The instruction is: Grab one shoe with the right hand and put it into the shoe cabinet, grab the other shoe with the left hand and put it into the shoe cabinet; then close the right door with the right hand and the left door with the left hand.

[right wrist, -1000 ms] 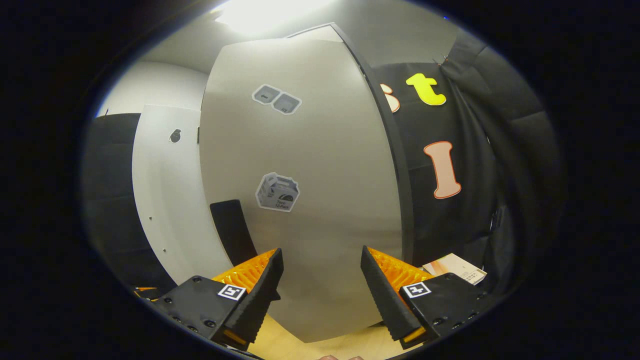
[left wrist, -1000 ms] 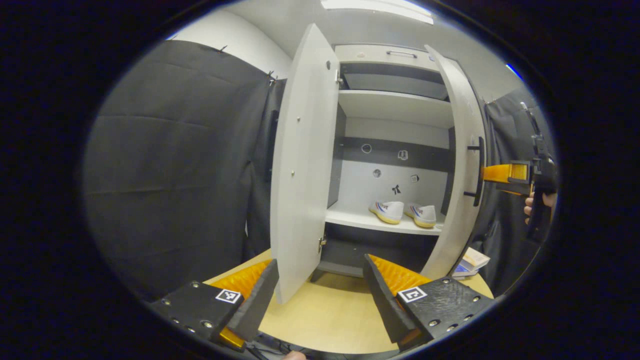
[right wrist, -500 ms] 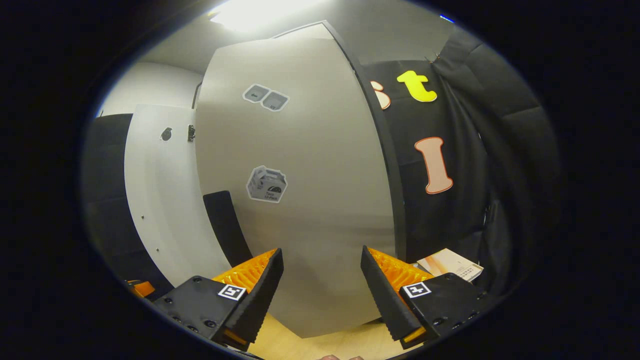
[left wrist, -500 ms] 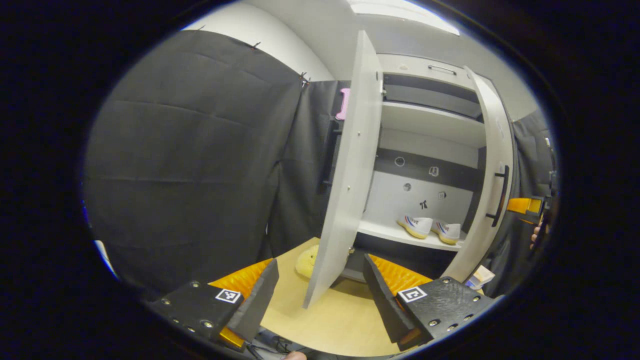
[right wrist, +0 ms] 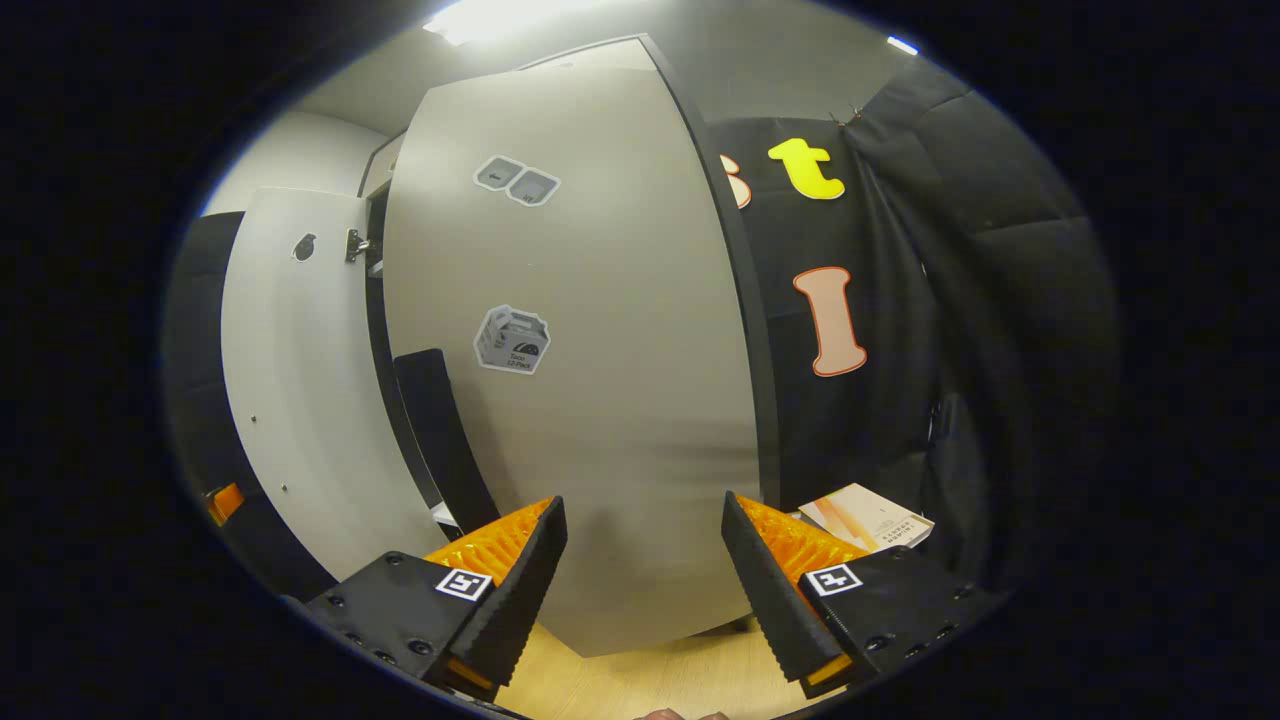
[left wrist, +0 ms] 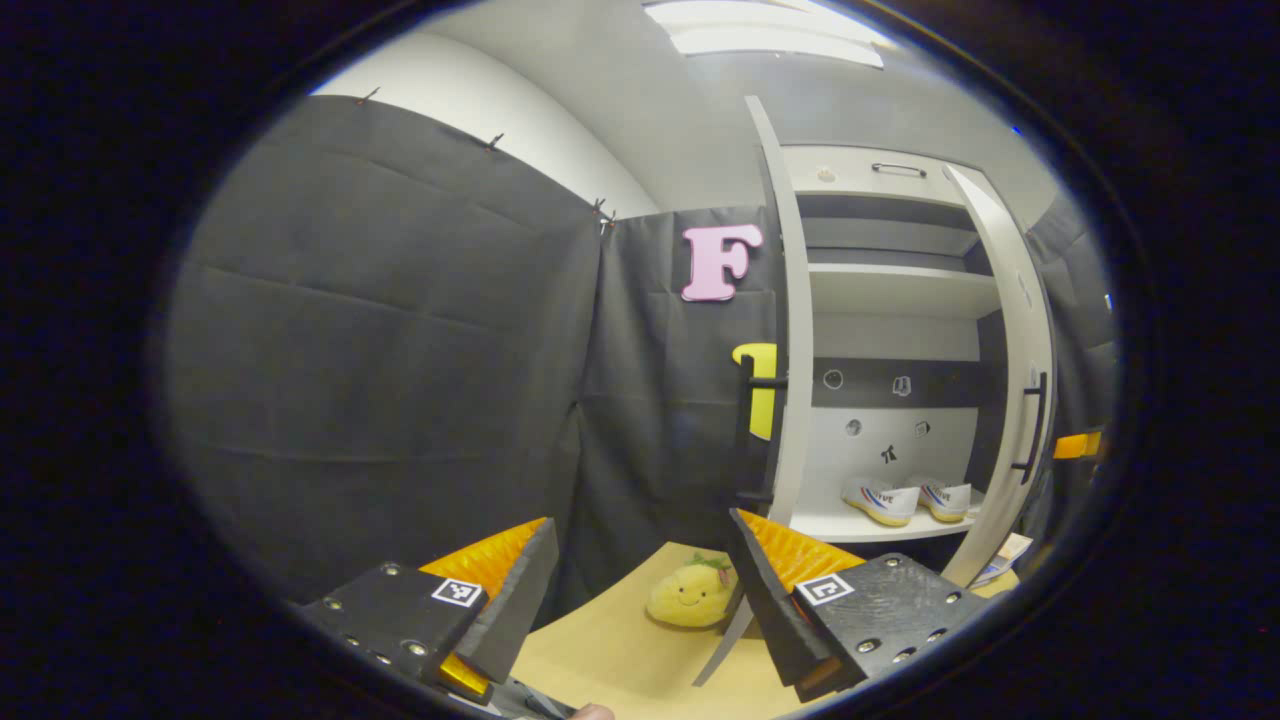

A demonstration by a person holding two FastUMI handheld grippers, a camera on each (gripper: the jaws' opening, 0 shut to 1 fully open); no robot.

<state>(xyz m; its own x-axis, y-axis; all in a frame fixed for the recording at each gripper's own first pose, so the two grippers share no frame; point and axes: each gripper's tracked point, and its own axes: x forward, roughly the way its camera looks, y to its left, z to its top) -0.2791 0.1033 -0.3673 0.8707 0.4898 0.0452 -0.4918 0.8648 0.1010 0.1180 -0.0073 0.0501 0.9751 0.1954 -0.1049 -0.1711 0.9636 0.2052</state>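
Your left gripper (left wrist: 640,580) has its fingers spread wide with nothing between them. In the left gripper view it looks at the shoe cabinet (left wrist: 900,180), which stands at the far edge of the table (left wrist: 620,660). Both shoes (left wrist: 880,503) sit side by side on the lower shelf inside, just beside each other. The left door (left wrist: 790,340) is open and you see it almost edge-on, with its dark handle (left wrist: 748,425) on the outer face. The right door (left wrist: 1020,370) is partly open as well.

A yellow plush toy (left wrist: 690,600) lies on the table near the foot of the left door.

Your right gripper (right wrist: 645,575) is also wide and holds nothing. In the right gripper view its fingers point at the outer face of the right door (right wrist: 580,380), very near; I cannot tell if they touch it. A booklet (right wrist: 865,515) lies on the table by the cabinet's right side.
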